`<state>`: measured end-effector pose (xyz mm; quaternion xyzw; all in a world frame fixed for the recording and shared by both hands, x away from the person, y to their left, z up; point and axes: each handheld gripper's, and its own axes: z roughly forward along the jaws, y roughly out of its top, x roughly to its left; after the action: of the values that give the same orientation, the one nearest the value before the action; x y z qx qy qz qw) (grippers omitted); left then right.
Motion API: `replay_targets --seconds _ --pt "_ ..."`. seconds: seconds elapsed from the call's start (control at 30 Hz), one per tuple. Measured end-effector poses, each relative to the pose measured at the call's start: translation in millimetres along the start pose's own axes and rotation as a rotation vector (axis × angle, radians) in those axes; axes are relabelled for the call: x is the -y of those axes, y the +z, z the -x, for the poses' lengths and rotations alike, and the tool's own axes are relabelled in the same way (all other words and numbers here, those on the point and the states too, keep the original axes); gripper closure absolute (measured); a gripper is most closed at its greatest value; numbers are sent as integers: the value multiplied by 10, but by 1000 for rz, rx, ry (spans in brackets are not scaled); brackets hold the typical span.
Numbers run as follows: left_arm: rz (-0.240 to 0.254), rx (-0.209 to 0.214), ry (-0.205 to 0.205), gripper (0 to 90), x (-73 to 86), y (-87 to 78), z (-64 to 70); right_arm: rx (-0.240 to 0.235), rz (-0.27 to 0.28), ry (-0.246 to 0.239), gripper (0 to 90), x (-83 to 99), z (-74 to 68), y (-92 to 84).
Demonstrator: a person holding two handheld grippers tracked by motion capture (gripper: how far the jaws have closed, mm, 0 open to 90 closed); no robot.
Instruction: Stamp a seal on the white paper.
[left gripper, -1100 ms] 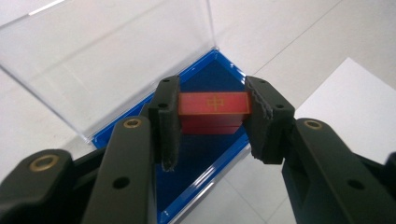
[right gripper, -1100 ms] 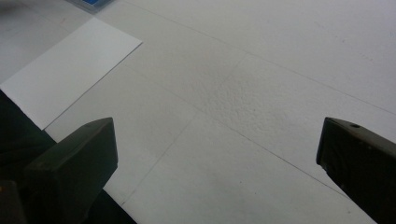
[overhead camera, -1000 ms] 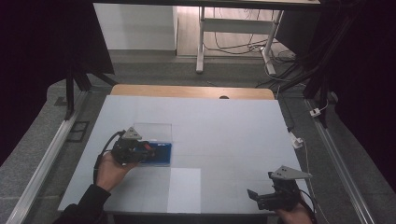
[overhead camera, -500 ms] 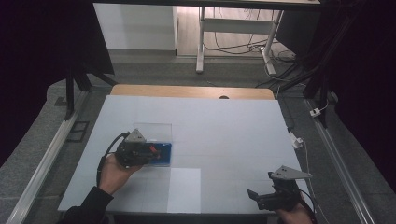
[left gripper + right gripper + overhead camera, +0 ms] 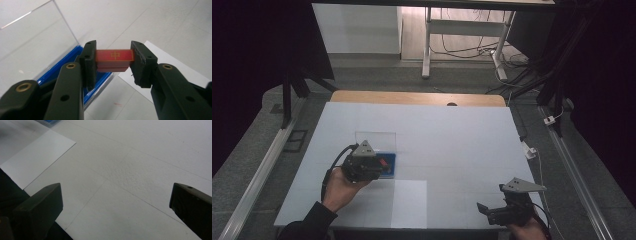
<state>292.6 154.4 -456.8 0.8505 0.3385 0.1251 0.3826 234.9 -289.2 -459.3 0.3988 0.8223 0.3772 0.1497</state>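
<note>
A red block (image 5: pixel 114 59) with a gold sign on its top face is pinched between the two black jaws of my left gripper (image 5: pixel 113 61), held above the edge of a blue box (image 5: pixel 75 72) whose clear lid (image 5: pixel 32 42) stands open. From above, the left gripper (image 5: pixel 377 167) sits over the blue box (image 5: pixel 390 165) at the table's left middle, with the red block (image 5: pixel 383 162) showing as a small red spot. My right gripper (image 5: pixel 492 210) rests near the front right edge, jaws wide apart over bare table (image 5: pixel 120 190), nothing between them.
A white sheet of paper (image 5: pixel 409 202) lies at the front middle of the white table (image 5: pixel 452 135), also the paper (image 5: pixel 35 157) seen from the right gripper. A wooden strip (image 5: pixel 417 98) runs along the far edge. Metal rails flank both sides.
My left gripper has lifted slightly and shifted right over the blue box with the red block in it. The right gripper has stayed still.
</note>
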Motion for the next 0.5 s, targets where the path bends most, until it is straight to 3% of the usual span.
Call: replay_targets --seconds 0.5 --pt "-16 76 43 582 -87 84 211 -1 -3 -4 0 0 0 2"
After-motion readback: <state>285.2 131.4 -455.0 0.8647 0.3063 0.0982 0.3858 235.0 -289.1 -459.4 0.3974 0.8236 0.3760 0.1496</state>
